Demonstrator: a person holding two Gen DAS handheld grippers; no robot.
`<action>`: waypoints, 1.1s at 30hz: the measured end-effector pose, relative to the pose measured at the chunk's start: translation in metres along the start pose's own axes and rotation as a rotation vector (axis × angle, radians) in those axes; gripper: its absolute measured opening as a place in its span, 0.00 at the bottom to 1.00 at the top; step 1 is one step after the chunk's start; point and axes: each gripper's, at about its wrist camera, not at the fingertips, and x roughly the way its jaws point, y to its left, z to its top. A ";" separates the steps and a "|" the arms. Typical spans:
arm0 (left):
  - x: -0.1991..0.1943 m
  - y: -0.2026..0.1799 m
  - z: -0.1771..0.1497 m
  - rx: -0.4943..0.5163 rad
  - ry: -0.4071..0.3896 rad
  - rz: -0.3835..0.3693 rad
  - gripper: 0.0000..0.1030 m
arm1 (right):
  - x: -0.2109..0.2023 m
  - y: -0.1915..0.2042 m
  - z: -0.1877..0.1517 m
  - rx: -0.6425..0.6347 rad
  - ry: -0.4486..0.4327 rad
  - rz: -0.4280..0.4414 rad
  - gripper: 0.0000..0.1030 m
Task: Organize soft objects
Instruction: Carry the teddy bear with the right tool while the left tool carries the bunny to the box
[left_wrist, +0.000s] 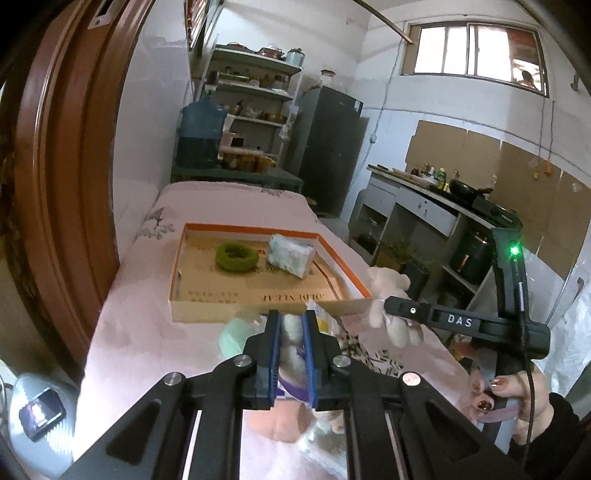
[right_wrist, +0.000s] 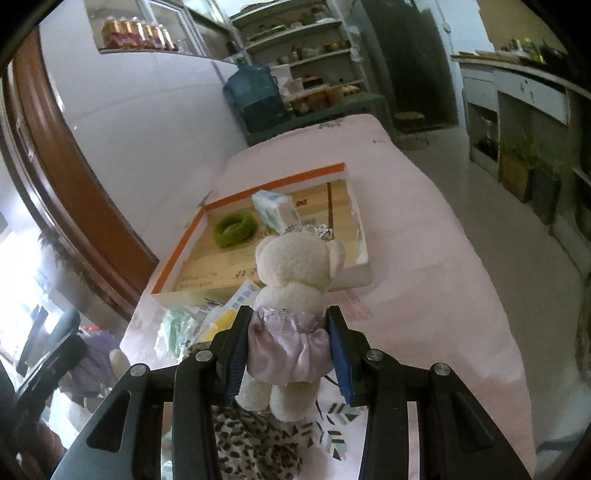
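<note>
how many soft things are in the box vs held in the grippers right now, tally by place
In the orange-edged box: 2 (green ring, tissue pack)
In the right gripper: 1 (white bear in a lilac dress)
In the left gripper: 1 (white and purple soft toy)
Total: 4

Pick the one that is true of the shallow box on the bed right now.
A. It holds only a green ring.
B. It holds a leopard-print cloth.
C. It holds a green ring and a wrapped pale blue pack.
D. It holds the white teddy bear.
C: inside the box lie only the green ring and the pale blue pack; the teddy bear is clamped in the right gripper, short of the box.
</note>
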 end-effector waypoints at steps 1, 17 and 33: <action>-0.001 -0.001 0.001 0.002 -0.004 0.003 0.11 | -0.001 0.001 0.001 -0.007 -0.002 0.001 0.40; 0.015 0.018 0.046 -0.031 -0.085 0.016 0.11 | 0.008 0.033 0.031 -0.111 -0.028 0.021 0.40; 0.064 0.043 0.082 -0.051 -0.094 0.074 0.11 | 0.038 0.047 0.056 -0.149 -0.016 0.048 0.40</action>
